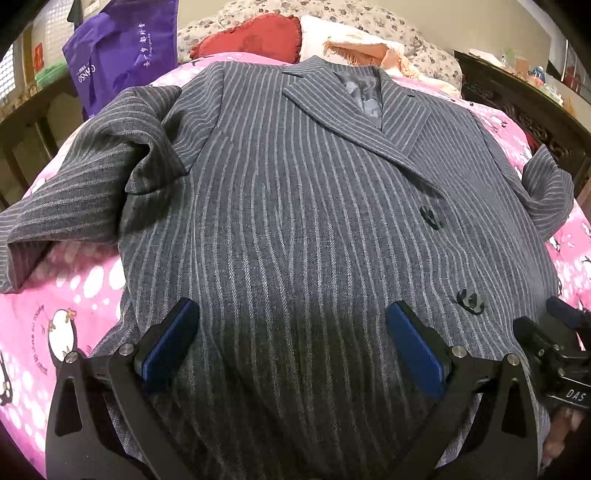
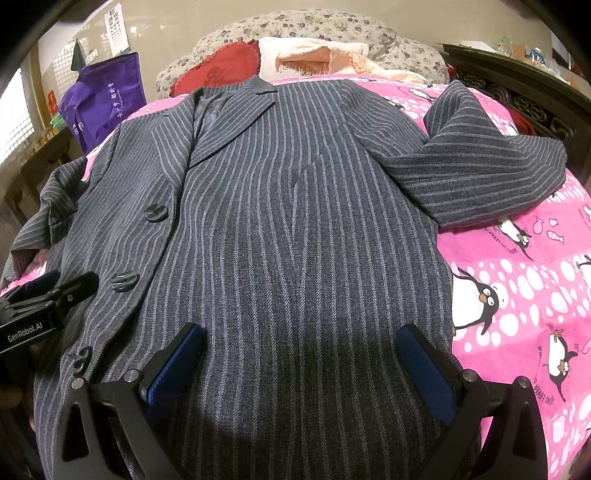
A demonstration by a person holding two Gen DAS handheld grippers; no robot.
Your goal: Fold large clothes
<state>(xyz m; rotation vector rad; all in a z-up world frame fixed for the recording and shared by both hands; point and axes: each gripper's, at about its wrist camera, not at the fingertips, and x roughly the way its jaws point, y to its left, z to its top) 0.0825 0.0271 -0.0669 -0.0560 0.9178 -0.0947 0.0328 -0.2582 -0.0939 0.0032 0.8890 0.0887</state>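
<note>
A grey pinstriped jacket (image 1: 295, 206) lies front-up on the bed, collar far from me, buttons closed; the right wrist view shows the same jacket (image 2: 280, 221). One sleeve (image 1: 74, 199) is bent out to the left, the other sleeve (image 2: 487, 170) out to the right. My left gripper (image 1: 293, 314) hovers open over the lower front, nothing between its blue pads. My right gripper (image 2: 301, 336) hangs open over the hem area on the right half. In the right wrist view the left gripper (image 2: 48, 291) shows at the left edge.
A pink penguin-print bedspread (image 2: 517, 295) covers the bed. At the head lie a red cushion (image 1: 251, 37), a cream pillow with a peach cloth (image 2: 317, 55) and a floral pillow (image 2: 295, 26). A purple bag (image 1: 122, 51) stands left; dark carved furniture (image 2: 517, 92) right.
</note>
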